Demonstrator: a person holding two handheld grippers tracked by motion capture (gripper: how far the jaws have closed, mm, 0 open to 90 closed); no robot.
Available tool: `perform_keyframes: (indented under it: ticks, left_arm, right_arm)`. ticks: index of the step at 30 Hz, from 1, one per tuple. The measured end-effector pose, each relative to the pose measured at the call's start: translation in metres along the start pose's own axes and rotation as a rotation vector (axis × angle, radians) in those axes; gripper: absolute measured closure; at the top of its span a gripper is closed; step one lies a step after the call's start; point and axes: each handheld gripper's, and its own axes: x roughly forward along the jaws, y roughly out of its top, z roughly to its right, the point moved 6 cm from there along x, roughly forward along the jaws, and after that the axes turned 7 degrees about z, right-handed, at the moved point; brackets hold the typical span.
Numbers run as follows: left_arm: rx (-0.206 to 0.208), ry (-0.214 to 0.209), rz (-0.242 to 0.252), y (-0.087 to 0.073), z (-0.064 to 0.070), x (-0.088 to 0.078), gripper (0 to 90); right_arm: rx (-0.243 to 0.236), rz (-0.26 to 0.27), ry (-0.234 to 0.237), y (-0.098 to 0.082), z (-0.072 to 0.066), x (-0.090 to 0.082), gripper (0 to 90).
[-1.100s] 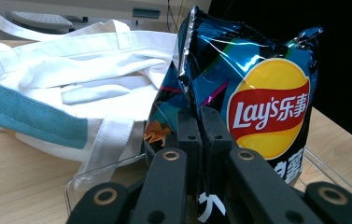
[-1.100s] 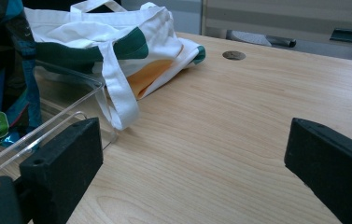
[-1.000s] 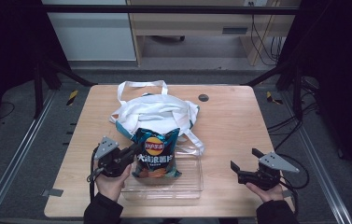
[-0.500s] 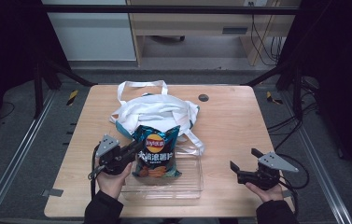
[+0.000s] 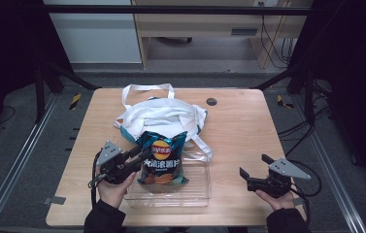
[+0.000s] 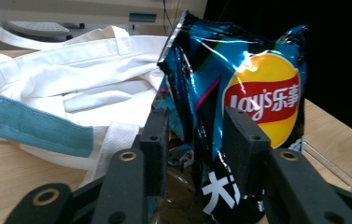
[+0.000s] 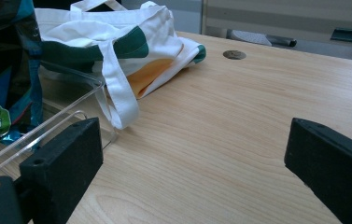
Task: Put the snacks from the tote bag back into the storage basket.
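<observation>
High view: you are lifting the chip bag [image 5: 162,158] higher over the clear tray [image 5: 196,193] than a second ago, its top now leaning toward the white tote bag [image 5: 163,116] just behind the tray. Your left gripper [image 5: 133,158] is clenching the bag's left edge, the foil pinched between its jaws in the left gripper view. Your right gripper [image 5: 254,175] is resting released, well to the right of the tray. By the look of it, the bag is heading into the tote. The wooden table [image 5: 248,126] is standing on a grey floor, a desk behind it.
</observation>
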Motion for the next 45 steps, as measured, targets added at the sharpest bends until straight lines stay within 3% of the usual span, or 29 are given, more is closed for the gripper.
perform_keyframes:
  ticks: [4, 8, 14, 18, 21, 30, 32, 34, 39, 45]
  left_arm:
    - [0.011, -0.015, 0.004, 0.002, 0.002, -0.005, 56.5]
    - [0.058, -0.032, -0.001, 0.005, 0.001, -0.009, 53.7]
    - [0.068, -0.044, 0.002, 0.003, -0.007, -0.019, 49.7]
    - [0.048, -0.019, 0.006, 0.000, -0.013, -0.027, 49.2]
    - [0.055, -0.014, 0.001, -0.002, -0.016, -0.031, 48.6]
    - [0.158, 0.013, -0.042, -0.016, -0.025, -0.044, 51.6]
    - [0.151, 0.028, -0.045, -0.019, -0.026, -0.046, 52.1]
    - [0.169, 0.059, -0.056, -0.023, -0.028, -0.048, 51.7]
    - [0.208, 0.094, -0.063, -0.028, -0.036, -0.051, 49.3]
    - [0.174, 0.134, -0.068, -0.037, -0.045, -0.057, 48.6]
  right_arm:
    - [-0.001, 0.001, -0.003, 0.000, 0.001, 0.000, 4.7]
    - [-0.003, 0.002, -0.006, 0.000, 0.001, 0.000, 4.7]
    - [0.002, 0.001, -0.008, 0.000, 0.001, -0.001, 4.7]
    - [0.003, 0.002, -0.011, 0.000, 0.002, -0.001, 4.7]
    - [0.008, 0.004, -0.012, 0.000, 0.002, -0.001, 4.7]
    - [0.004, 0.002, -0.015, 0.000, 0.002, -0.001, 4.7]
    - [0.002, 0.003, -0.015, 0.000, 0.002, -0.001, 4.7]
    - [0.002, 0.001, -0.016, 0.000, 0.002, -0.001, 4.7]
    - [0.002, 0.001, -0.017, 0.000, 0.002, -0.001, 4.7]
    - [0.001, 0.001, -0.016, 0.000, 0.002, -0.001, 4.7]
